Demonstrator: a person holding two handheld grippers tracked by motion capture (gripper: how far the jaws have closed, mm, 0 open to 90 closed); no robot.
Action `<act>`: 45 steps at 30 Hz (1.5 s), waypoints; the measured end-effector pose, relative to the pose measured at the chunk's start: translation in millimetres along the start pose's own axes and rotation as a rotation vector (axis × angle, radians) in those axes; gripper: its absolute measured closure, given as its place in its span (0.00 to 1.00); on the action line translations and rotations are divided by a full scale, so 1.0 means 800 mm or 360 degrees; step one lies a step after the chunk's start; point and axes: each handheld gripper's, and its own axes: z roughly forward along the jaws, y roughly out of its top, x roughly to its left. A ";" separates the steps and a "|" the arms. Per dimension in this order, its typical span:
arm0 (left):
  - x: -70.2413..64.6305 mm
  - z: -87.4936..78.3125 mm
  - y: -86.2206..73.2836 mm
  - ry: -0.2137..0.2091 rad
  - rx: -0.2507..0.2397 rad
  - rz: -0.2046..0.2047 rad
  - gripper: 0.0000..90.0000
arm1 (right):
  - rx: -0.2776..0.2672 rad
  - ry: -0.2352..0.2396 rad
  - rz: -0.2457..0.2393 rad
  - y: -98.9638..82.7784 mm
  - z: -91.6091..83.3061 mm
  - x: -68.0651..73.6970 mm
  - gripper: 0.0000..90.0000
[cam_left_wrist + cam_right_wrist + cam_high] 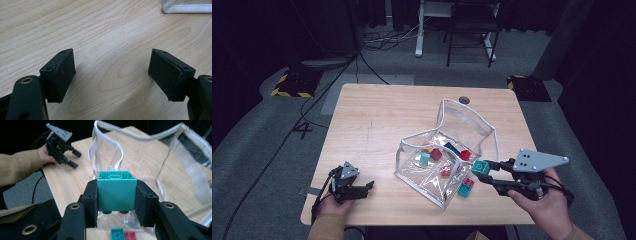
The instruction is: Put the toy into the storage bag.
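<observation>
The right gripper (481, 172) is clamping a teal toy block (480, 167) between its jaws, holding it in the air just beside the near right edge of a clear plastic pouch (472, 127). In the right gripper view the block (116, 192) is sitting upside down, its hollow underside facing up and its studs pointing down; roughly cubic, it is showing no clear long axis. The left gripper (366, 188) is resting wide apart and empty on the pale wooden table (377, 115). More coloured blocks (437, 154) are lying inside the pouch. Grey carpet (257, 135) and cables (377, 40) are surrounding the table in a dim room.
</observation>
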 end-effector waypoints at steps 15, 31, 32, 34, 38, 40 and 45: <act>0.000 0.000 0.000 -0.0001 0.0003 0.0004 0.24 | -0.0037 -0.0089 -0.0004 0.047 0.036 -0.054 0.66; 0.000 0.000 0.000 -0.0004 0.0001 0.0004 0.24 | 0.0078 -0.0137 0.0121 0.054 0.096 -0.104 0.66; 0.000 0.000 0.000 -0.0003 0.0000 0.0002 0.24 | 0.0086 -0.0139 0.0126 0.054 0.099 -0.106 0.66; -0.001 0.000 -0.001 -0.0007 0.0001 -0.0003 0.24 | 0.0118 -0.0141 0.0147 0.053 0.107 -0.111 0.66; 0.000 0.000 -0.001 -0.0006 0.0000 -0.0001 0.24 | 0.0169 -0.0145 0.0176 0.051 0.118 -0.117 0.66; 0.000 0.000 -0.001 -0.0007 0.0001 -0.0002 0.24 | 0.0193 -0.0148 0.0186 0.050 0.123 -0.120 0.66; 0.000 -0.001 -0.001 -0.0005 0.0000 0.0002 0.24 | 0.0258 -0.0144 0.0219 0.047 0.136 -0.126 0.66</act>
